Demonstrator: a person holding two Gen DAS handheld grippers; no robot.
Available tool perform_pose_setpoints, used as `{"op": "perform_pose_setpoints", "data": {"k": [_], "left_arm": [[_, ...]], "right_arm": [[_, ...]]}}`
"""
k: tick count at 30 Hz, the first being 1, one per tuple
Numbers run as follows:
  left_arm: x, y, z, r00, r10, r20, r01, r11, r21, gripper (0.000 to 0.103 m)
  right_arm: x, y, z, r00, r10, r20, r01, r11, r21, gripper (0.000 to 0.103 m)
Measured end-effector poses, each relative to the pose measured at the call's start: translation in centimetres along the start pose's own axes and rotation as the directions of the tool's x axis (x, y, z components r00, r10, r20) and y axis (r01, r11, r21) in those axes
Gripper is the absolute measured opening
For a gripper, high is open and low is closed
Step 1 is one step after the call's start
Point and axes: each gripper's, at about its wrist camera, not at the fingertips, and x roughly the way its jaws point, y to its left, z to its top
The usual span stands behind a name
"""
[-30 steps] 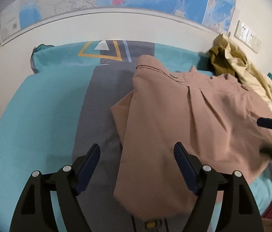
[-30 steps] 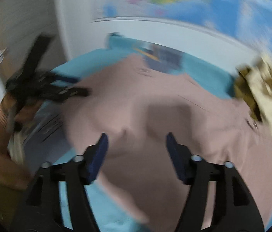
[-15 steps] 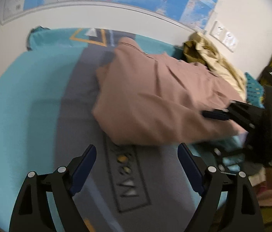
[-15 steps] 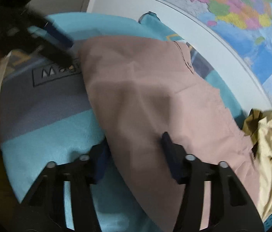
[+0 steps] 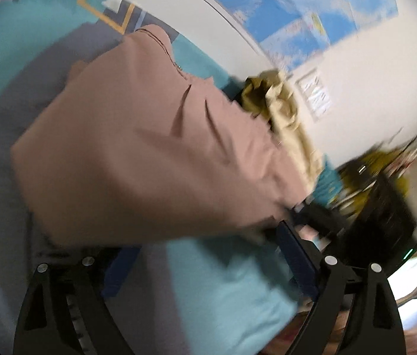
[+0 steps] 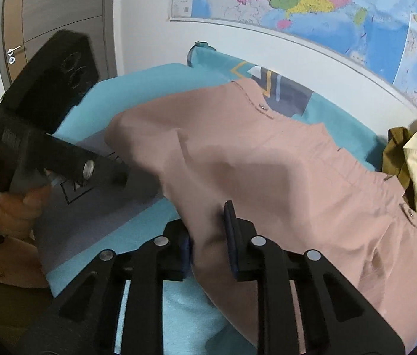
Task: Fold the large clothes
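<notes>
Right gripper [image 6: 208,236] has just been closing, now pinching the pink garment [image 6: 282,171] edge on the bed [image 6: 149,224]. Left gripper [image 5: 208,254] has just been opening, spread wide, empty (blurred); garment just ahead. Khaki clothes [image 6: 415,159] beyond, map [image 6: 297,0] behind.

Both tools are matte black plastic. The right gripper [image 6: 208,236] has angular black arms, round silver screw heads at the pivots and dark blue finger pads. The left gripper [image 5: 208,254] matches, its blocky black body bearing embossed rings. A hand [image 6: 16,207] shows a fuzzy pink sleeve.
</notes>
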Motion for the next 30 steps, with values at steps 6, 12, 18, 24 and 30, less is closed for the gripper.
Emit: {"op": "perform_pose_setpoints", "data": {"k": [6, 12, 18, 24, 30], "left_arm": [[1.5, -0.6, 1.1, 1.000, 0.021, 0.006, -0.020, 1.000, -0.023, 0.094], [3.0, -1.3, 1.8, 0.996, 0.088, -0.002, -0.088, 0.996, 0.007, 0.094], [3.5, -2.4, 1.3, 0.979, 0.206, 0.015, -0.206, 0.974, 0.093, 0.090], [4.5, -3.6, 0.7, 0.948, 0.318, 0.032, -0.318, 0.930, 0.186, 0.090], [4.6, -3.6, 0.6, 0.939, 0.342, 0.035, -0.342, 0.916, 0.209, 0.090]], "right_arm": [[-0.3, -0.6, -0.7, 0.999, 0.034, 0.015, -0.035, 0.997, 0.070, 0.037], [-1.3, -0.9, -1.4, 0.998, 0.043, 0.037, -0.047, 0.994, 0.101, 0.043], [-3.2, -1.3, -2.7, 0.997, 0.052, 0.060, -0.059, 0.992, 0.108, 0.059], [-5.2, -4.4, -4.7, 0.994, 0.059, 0.087, -0.079, 0.968, 0.238, 0.064], [-6.8, -7.9, -6.8, 0.994, 0.007, 0.107, -0.048, 0.922, 0.384, 0.064]]}}
